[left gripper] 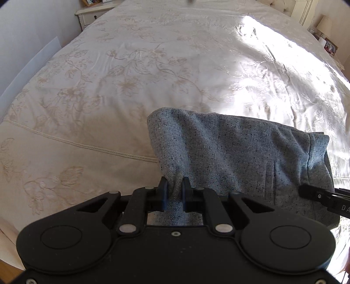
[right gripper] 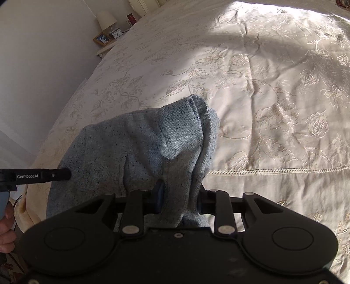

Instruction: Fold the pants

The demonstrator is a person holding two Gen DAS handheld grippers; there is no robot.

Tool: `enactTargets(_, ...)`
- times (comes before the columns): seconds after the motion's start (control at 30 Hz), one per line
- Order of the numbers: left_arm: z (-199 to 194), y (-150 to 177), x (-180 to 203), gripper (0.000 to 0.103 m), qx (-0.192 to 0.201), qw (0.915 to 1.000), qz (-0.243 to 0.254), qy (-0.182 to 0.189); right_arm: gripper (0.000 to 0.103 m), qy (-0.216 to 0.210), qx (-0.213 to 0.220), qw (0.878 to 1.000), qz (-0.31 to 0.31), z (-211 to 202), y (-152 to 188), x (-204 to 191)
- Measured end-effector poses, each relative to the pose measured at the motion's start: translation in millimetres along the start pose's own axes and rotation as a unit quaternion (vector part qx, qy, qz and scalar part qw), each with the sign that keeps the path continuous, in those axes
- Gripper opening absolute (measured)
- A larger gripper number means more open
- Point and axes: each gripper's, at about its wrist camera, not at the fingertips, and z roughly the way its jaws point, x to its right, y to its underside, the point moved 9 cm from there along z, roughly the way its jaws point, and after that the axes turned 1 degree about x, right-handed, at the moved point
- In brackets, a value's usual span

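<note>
Left gripper [left gripper: 175, 185]: angled steeply down toward the bed, its jaws drawn close and pinching a narrow gather of the grey pants [left gripper: 240, 157] between the pads. The cloth runs through the jaws and back under the gripper body. In the right wrist view the side of this gripper enters from the left edge, its tip against the pants' fabric, with part of the person's hand [right gripper: 6, 229] visible below it on the handle.

Pants: speckled grey-blue knit, held up off the bedspread [left gripper: 131, 65] between the two grippers — the fabric spans from one to the other and drapes forward in a folded hump. A seam and a pocket slit show on the right portion in the left wrist view. The garment hangs over the near part of the bed, just past a stitched border line on the cover.

Right gripper [right gripper: 180, 196]: also tilted downward, though less steeply. Its jaws stand moderately apart and are filled by a thick bunch of the pants, which the pads clamp; the right pad is mostly hidden by cloth. In the left wrist view its tip reaches in from the right edge onto the fabric.

Surroundings: cream embroidered bedspread, sunlit at the far right; a nightstand [left gripper: 94, 15] at the far left corner — a lamp [right gripper: 107, 20] and a framed picture [right gripper: 102, 38] beside the bed.
</note>
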Motion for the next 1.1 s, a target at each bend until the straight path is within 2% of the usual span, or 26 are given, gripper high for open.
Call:
enactTargets(0.13, -6, -6, -56, 0.016, 0.012, 0.9999, -0.007, -0.009, 0.029, -0.003, -0.004, 1.000, 0.000, 23, 2, -59)
enactTargets(0.27, -4, -15, -102, 0.017, 0.018, 0.9996, -0.019, -0.009, 0.029, -0.011, 0.010, 1.000, -0.008, 49, -13, -112)
enactTargets(0.33, 2, -17, -117, 0.022, 0.015, 0.9997, -0.013, -0.012, 0.029, -0.008, 0.021, 1.000, -0.013, 60, -23, -129)
enactTargets(0.37, 9, -15, -129, 0.032, 0.009, 0.9995, -0.006, -0.031, 0.029, -0.004, 0.023, 1.000, -0.015, 67, -27, -136)
enactTargets(0.4, 15, -12, -142, 0.031, 0.003, 0.9981, -0.005, -0.061, 0.029, 0.003, 0.023, 1.000, -0.017, 75, -30, -140)
enactTargets(0.47, 25, -6, -169, 0.031, -0.009, 0.9928, -0.018, -0.118, 0.034, 0.046, 0.023, 0.999, -0.013, 89, -33, -139)
enactTargets(0.5, 29, -2, -179, 0.030, -0.016, 0.9914, -0.025, -0.128, 0.036, 0.076, 0.025, 0.997, -0.014, 93, -33, -136)
enactTargets(0.57, 34, 4, -191, 0.030, -0.028, 0.9911, -0.040, -0.124, 0.036, 0.128, 0.040, 0.991, -0.028, 97, -37, -134)
enactTargets(0.63, 30, 9, -196, 0.030, -0.026, 0.9922, -0.042, -0.114, 0.036, 0.144, 0.051, 0.988, -0.036, 93, -38, -134)
enactTargets(0.8, 14, 12, -184, 0.030, -0.011, 0.9937, -0.024, -0.109, 0.036, 0.137, 0.064, 0.988, -0.033, 68, -24, -138)
enactTargets(0.9, 3, 13, -167, 0.031, -0.007, 0.9955, -0.038, -0.087, 0.036, 0.127, 0.063, 0.989, -0.032, 51, -13, -145)
enactTargets(1.1, -21, 18, -127, 0.031, -0.002, 0.9961, -0.053, -0.071, 0.036, 0.106, 0.066, 0.991, -0.045, 19, 2, -157)
